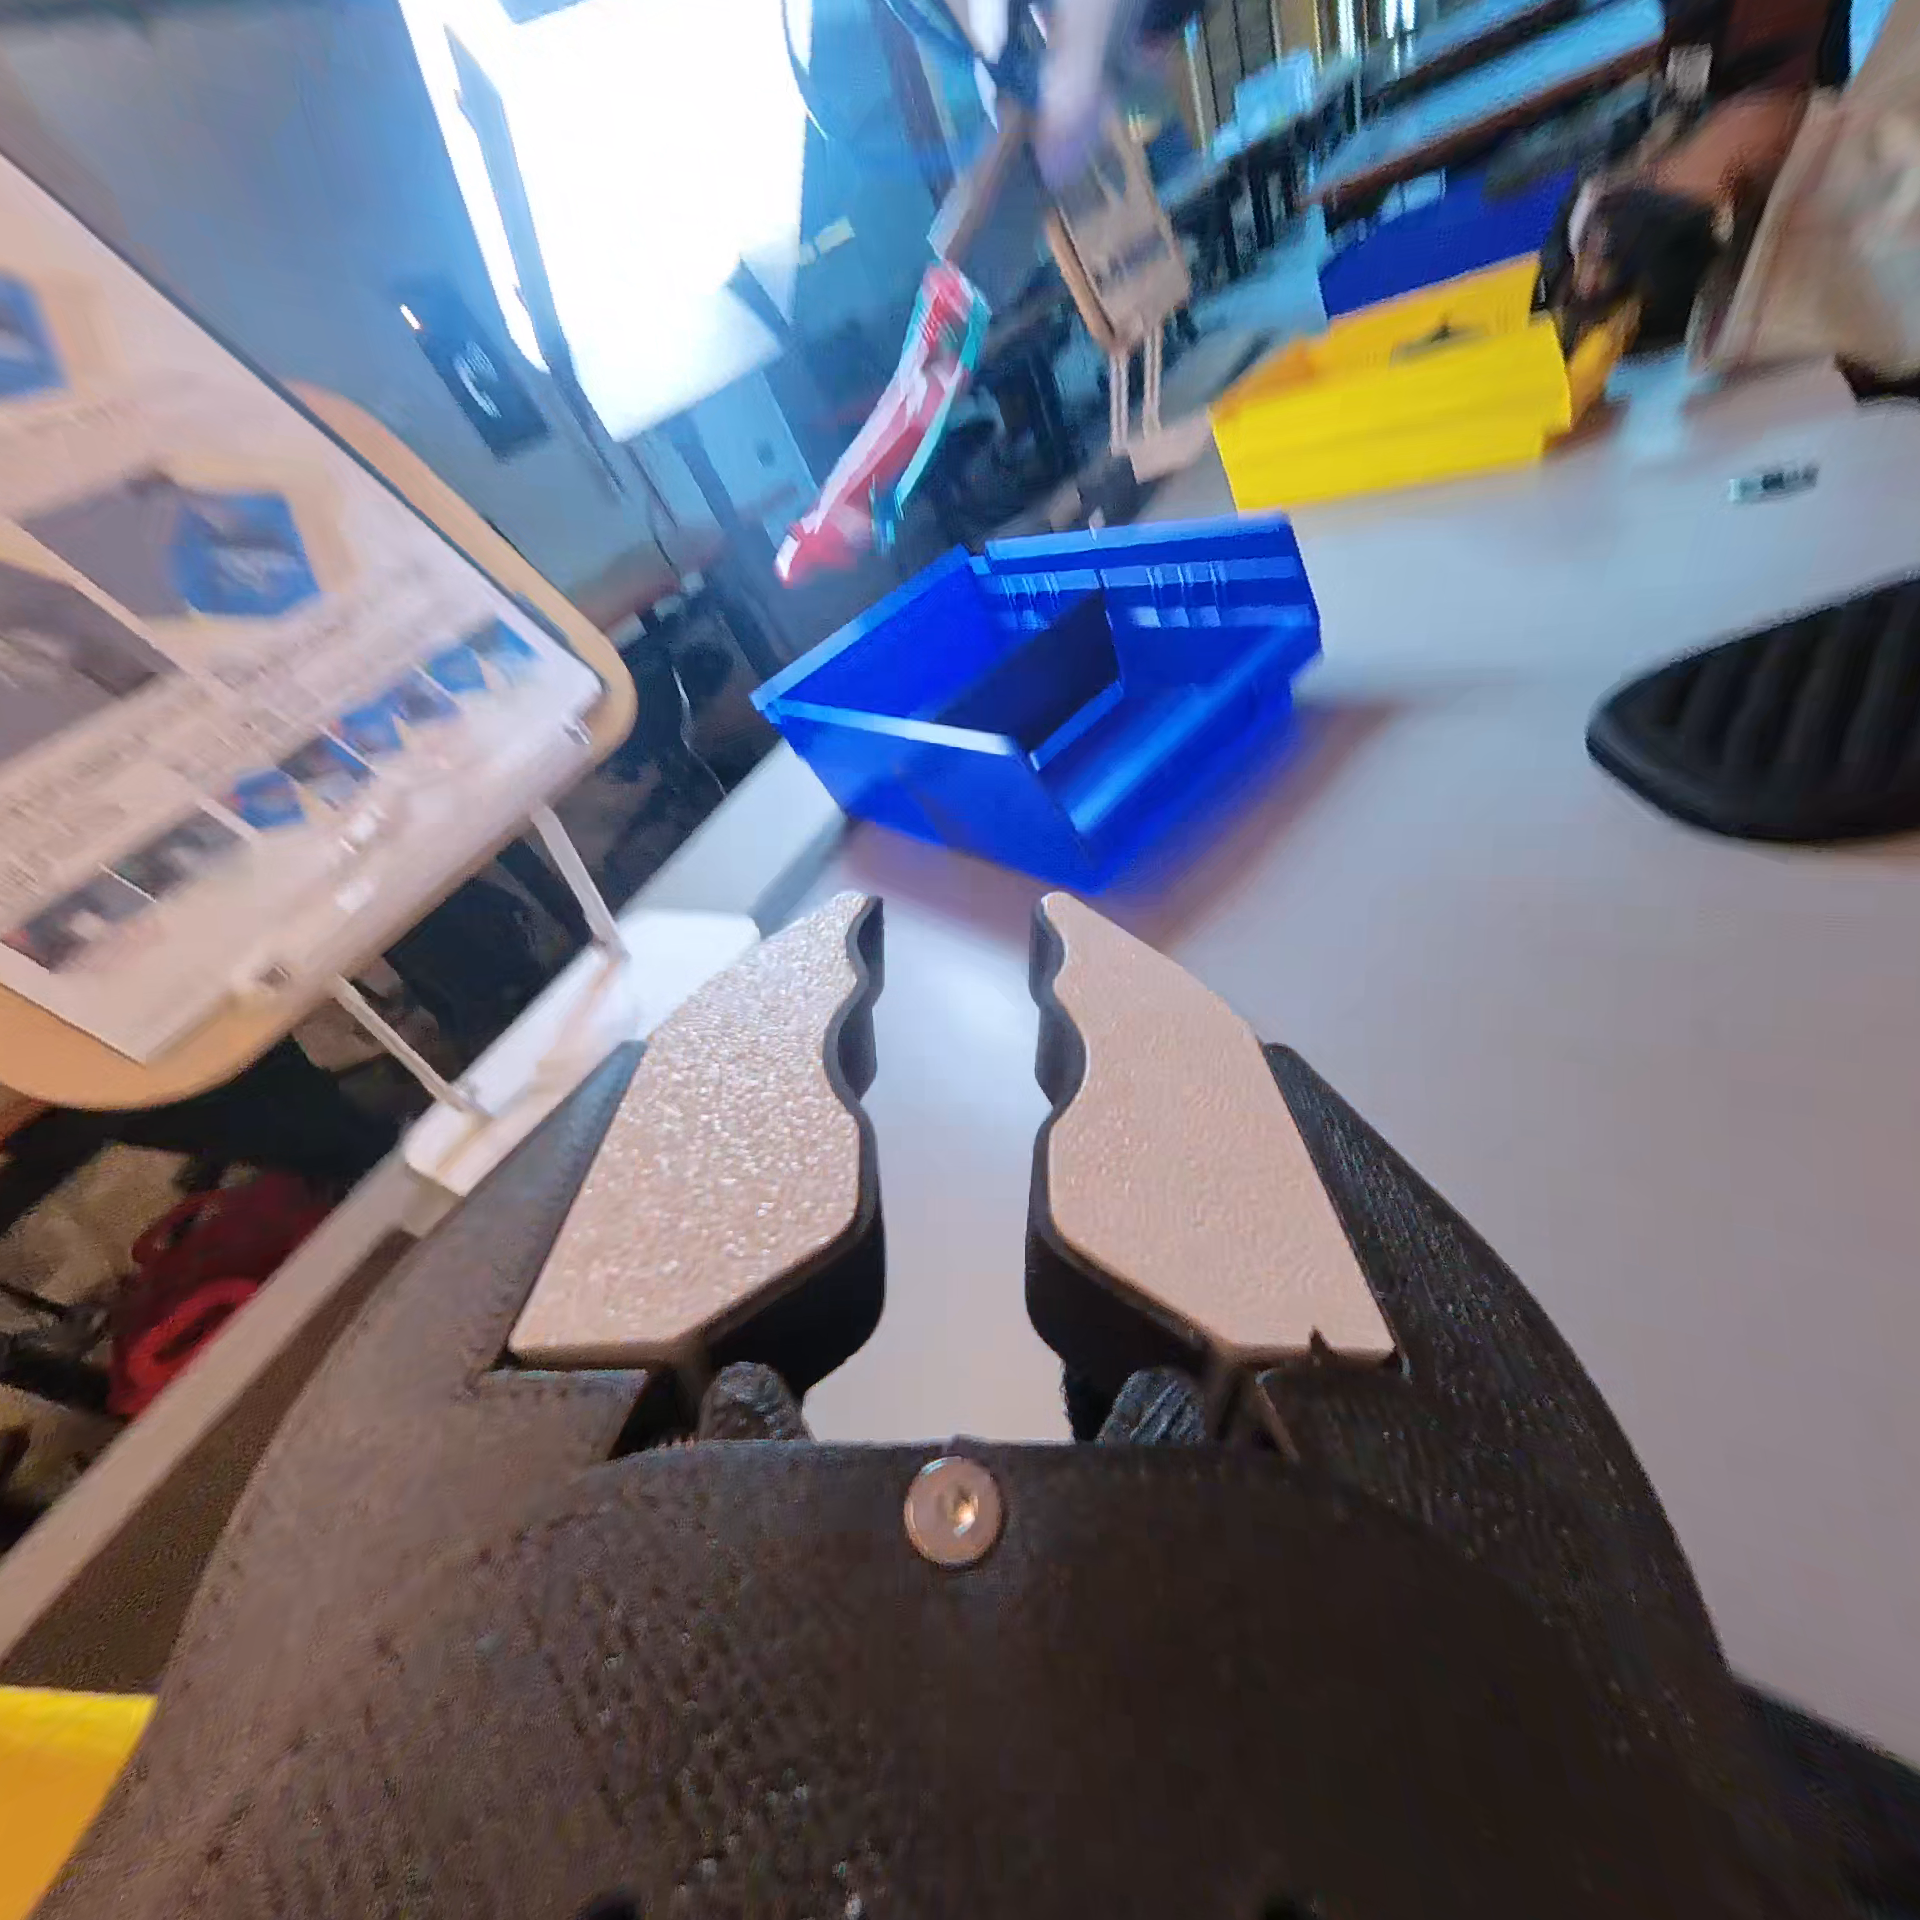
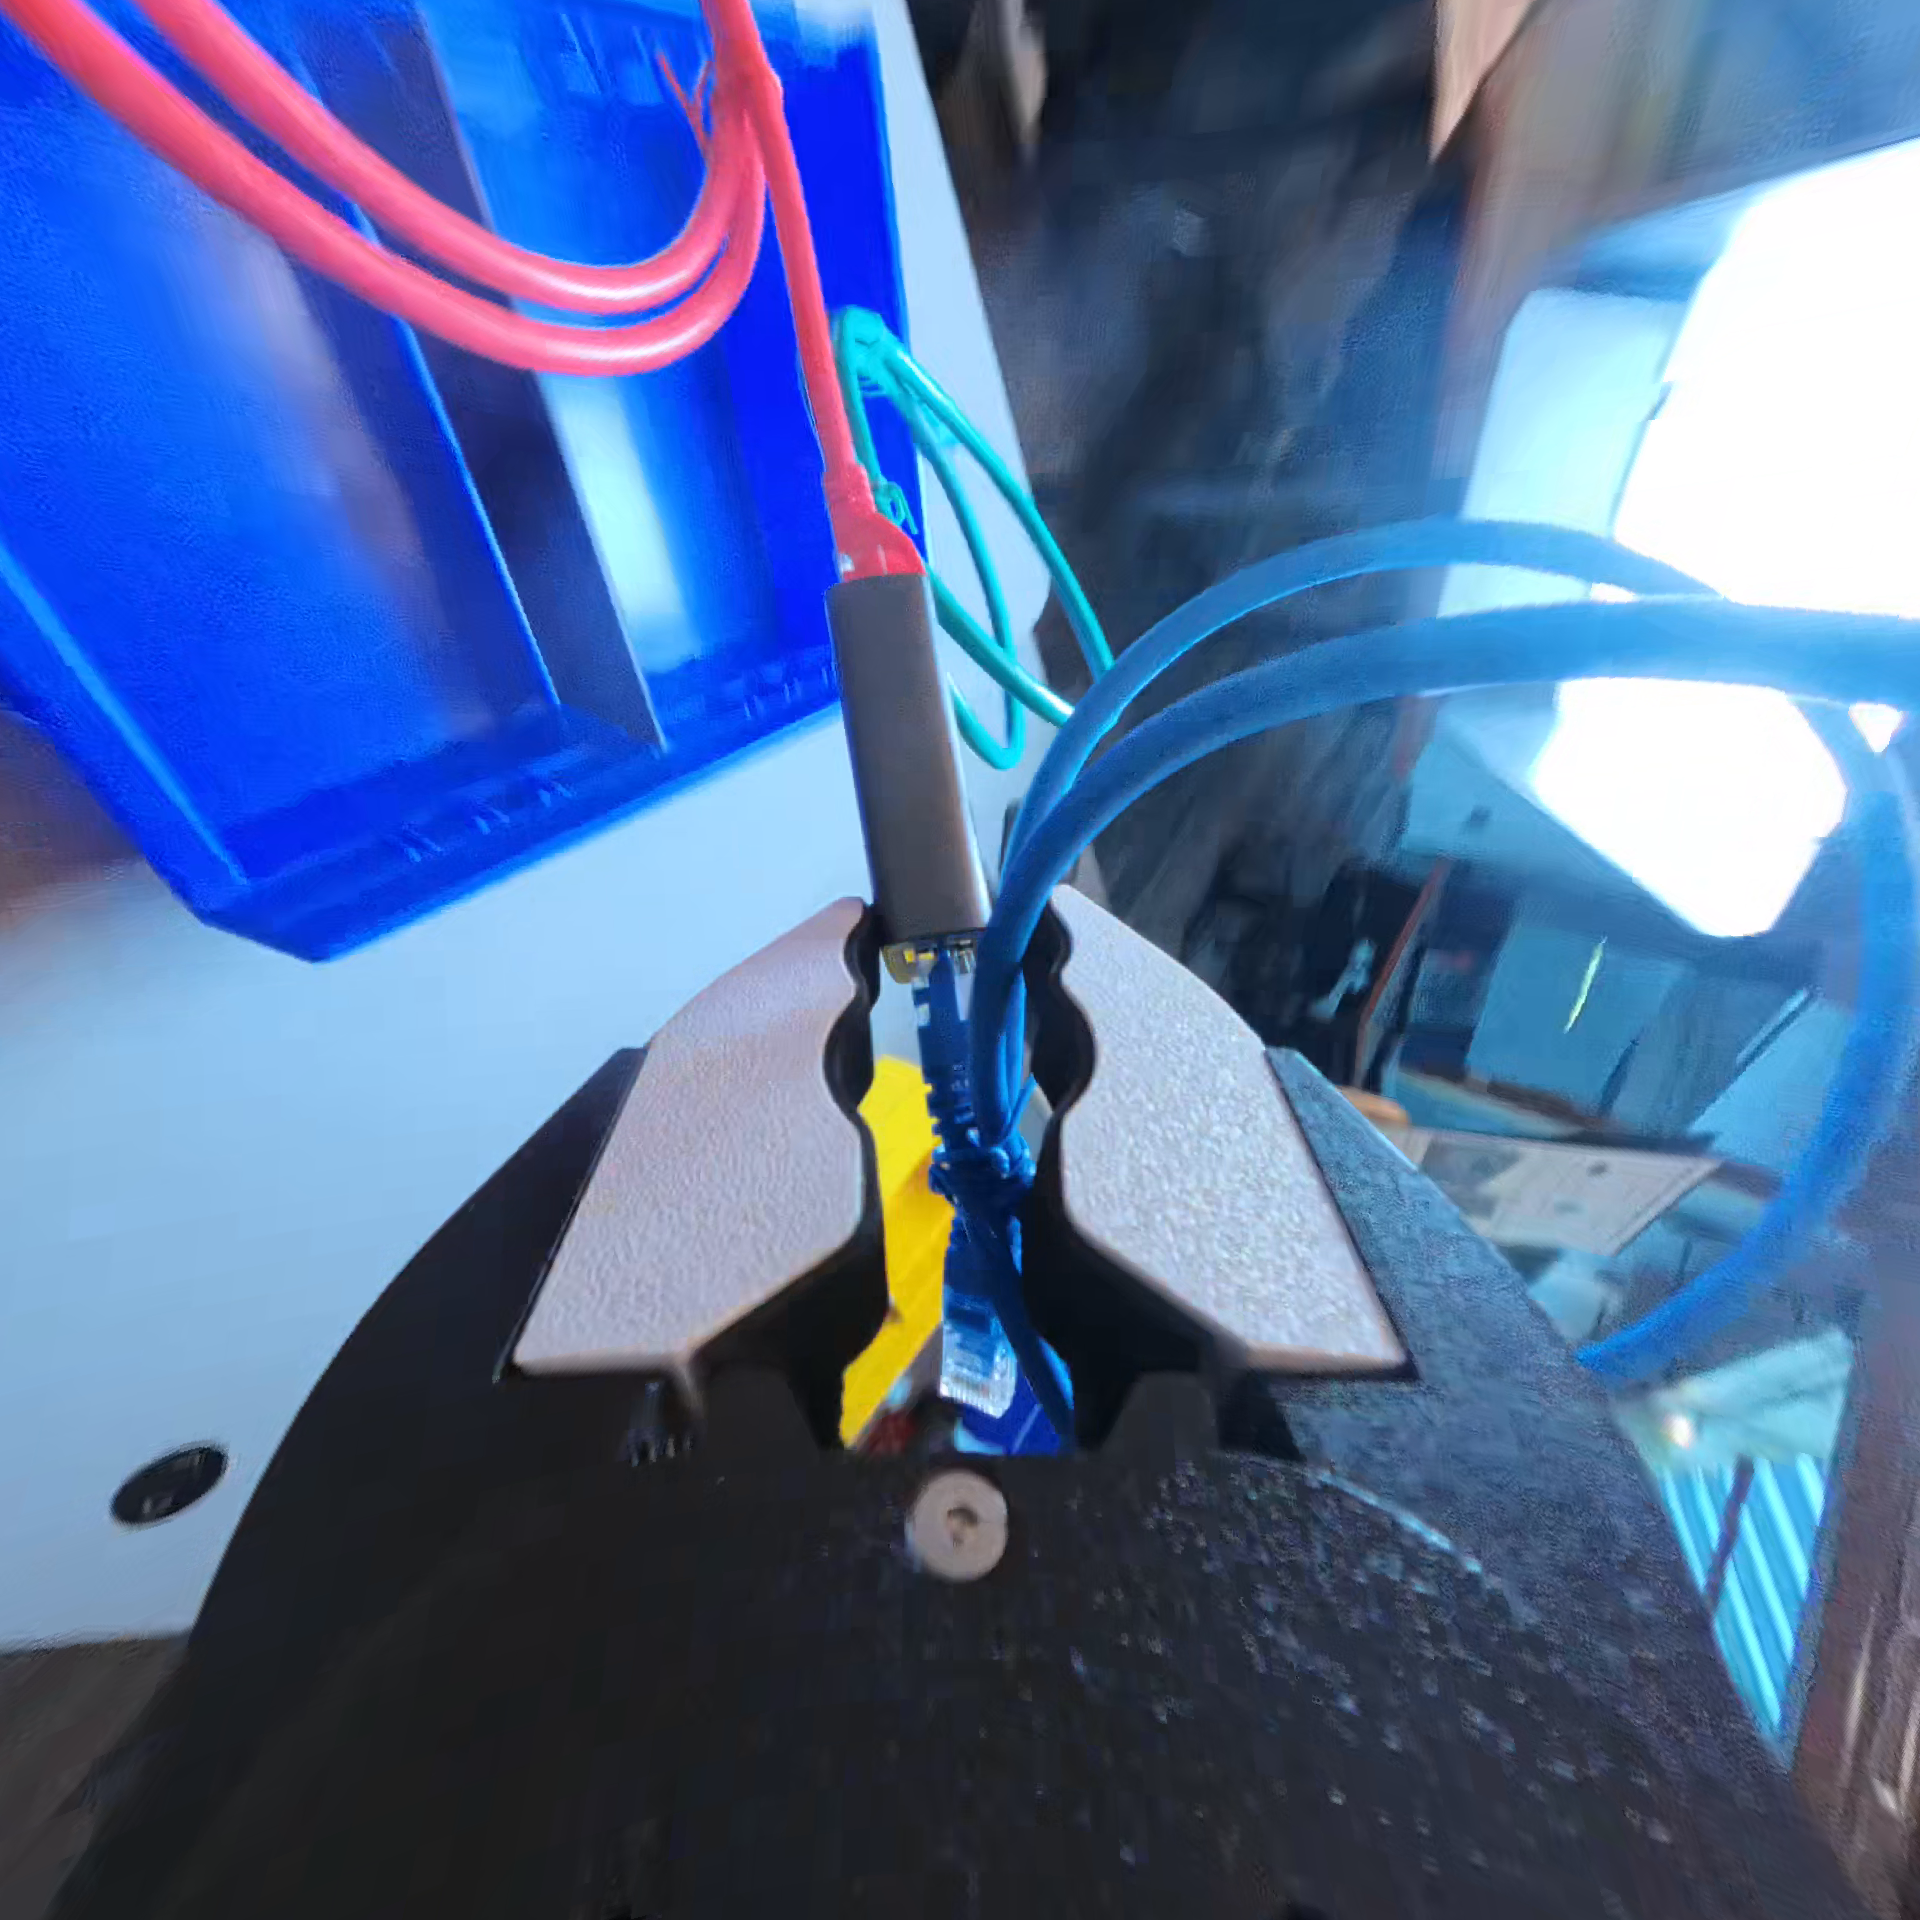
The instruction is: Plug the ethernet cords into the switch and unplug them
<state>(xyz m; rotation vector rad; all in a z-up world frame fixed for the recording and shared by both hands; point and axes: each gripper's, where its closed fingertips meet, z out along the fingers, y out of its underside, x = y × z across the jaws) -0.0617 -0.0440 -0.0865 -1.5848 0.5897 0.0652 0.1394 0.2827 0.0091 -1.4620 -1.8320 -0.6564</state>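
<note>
In the right wrist view my right gripper [image 2: 956, 920] is shut on the near end of a narrow dark grey switch [image 2: 904, 758], with a looped blue ethernet cord [image 2: 1351, 644] pinched beside it. A blue plug [image 2: 940, 1008] meets the switch's near end. A loose clear-tipped blue plug [image 2: 975, 1351] hangs between the fingers. A red cord [image 2: 520, 281] is plugged into the switch's far end, and a green cord [image 2: 987, 540] loops behind it. My left gripper [image 1: 956, 925] is open and empty, low over the grey table [image 1: 1455, 1039]. The left wrist view shows no switch or cords.
A blue bin [image 1: 1039, 707] lies tilted on the table ahead of the left gripper and also shows in the right wrist view [image 2: 312, 520]. A yellow bin [image 1: 1392, 416] stands farther back. A sign on a white stand [image 1: 208, 623] is at the left edge. A black ribbed object [image 1: 1787, 717] is at right. The grippers' ends are close to 40 centimetres from one another. From either gripper's tips it is about 35 centimetres to the black ribbed object [image 1: 1787, 717].
</note>
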